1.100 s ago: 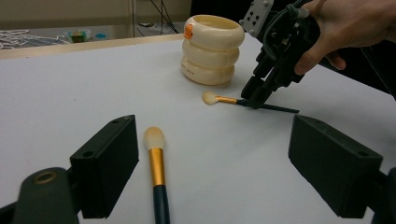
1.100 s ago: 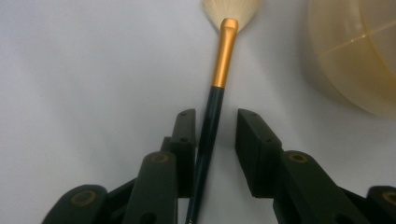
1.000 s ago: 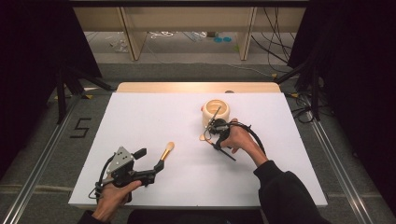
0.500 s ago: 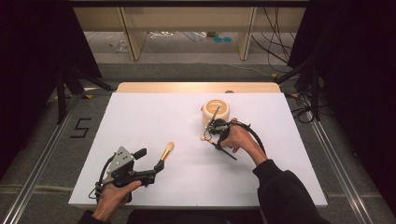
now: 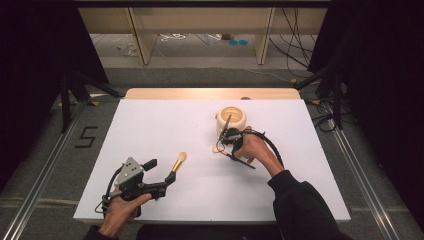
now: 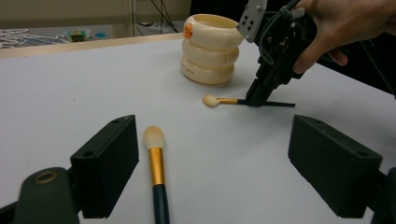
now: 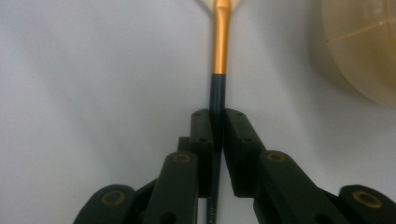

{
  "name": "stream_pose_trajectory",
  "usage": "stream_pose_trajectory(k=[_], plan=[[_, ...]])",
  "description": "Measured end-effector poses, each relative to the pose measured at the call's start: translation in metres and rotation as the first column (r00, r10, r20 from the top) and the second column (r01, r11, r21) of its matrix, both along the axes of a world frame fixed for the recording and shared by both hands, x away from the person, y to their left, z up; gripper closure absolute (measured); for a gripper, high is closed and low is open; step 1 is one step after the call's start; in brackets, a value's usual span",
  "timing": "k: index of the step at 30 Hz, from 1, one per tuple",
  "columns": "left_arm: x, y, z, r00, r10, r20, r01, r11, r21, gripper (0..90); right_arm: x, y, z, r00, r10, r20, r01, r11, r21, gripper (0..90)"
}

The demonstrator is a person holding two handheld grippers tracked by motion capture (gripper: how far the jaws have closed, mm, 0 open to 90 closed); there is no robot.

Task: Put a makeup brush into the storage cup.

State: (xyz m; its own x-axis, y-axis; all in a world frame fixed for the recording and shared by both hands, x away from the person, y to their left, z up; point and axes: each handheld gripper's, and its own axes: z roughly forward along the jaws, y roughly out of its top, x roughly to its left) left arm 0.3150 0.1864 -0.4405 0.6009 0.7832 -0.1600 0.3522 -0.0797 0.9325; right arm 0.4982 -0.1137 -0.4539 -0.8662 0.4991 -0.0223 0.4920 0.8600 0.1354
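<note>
A thin makeup brush (image 5: 217, 148) (image 6: 219, 100) lies on the white table in front of a cream ribbed holder (image 5: 231, 117) (image 6: 208, 49). My right gripper (image 5: 226, 150) (image 6: 256, 100) (image 7: 218, 116) points down at it. Its jaws have just been closing and now pinch the brush's dark handle below the gold ferrule (image 7: 219, 46). A thicker brush (image 5: 179, 161) (image 6: 155, 163) with a gold ferrule lies at the near left. My left gripper (image 5: 161, 171) (image 6: 229, 168) stands open around its handle end, and the brush lies close to the left jaw without touching it.
The white table (image 5: 150, 125) has a wooden strip (image 5: 210, 93) along its far edge. Shelving and cables stand on the floor beyond it. Metal rails run along both sides of the table.
</note>
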Motion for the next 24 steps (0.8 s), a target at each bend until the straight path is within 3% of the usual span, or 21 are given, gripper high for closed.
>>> stream_pose_trajectory(k=[8,13,17,24], plan=[[0.000,0.000,0.000,1.0000,0.001,0.000,-0.001,1.0000,0.003,16.0,-0.001,0.002,0.000,1.0000,-0.002,-0.003,0.002,1.0000,-0.010,82.9],[0.000,0.000,0.001,1.0000,0.002,0.000,-0.002,1.0000,0.001,16.0,0.000,-0.001,0.003,0.9997,0.013,0.023,-0.013,0.9999,-0.006,83.0],[0.001,0.001,0.000,1.0000,-0.001,0.007,0.002,1.0000,-0.007,16.0,-0.002,-0.003,0.018,0.9987,0.011,0.050,-0.014,0.9985,0.052,83.0],[0.000,0.002,0.001,1.0000,0.006,0.003,-0.006,1.0000,0.000,16.0,-0.006,-0.003,0.027,0.9959,0.033,0.084,-0.042,0.9935,0.106,83.0]])
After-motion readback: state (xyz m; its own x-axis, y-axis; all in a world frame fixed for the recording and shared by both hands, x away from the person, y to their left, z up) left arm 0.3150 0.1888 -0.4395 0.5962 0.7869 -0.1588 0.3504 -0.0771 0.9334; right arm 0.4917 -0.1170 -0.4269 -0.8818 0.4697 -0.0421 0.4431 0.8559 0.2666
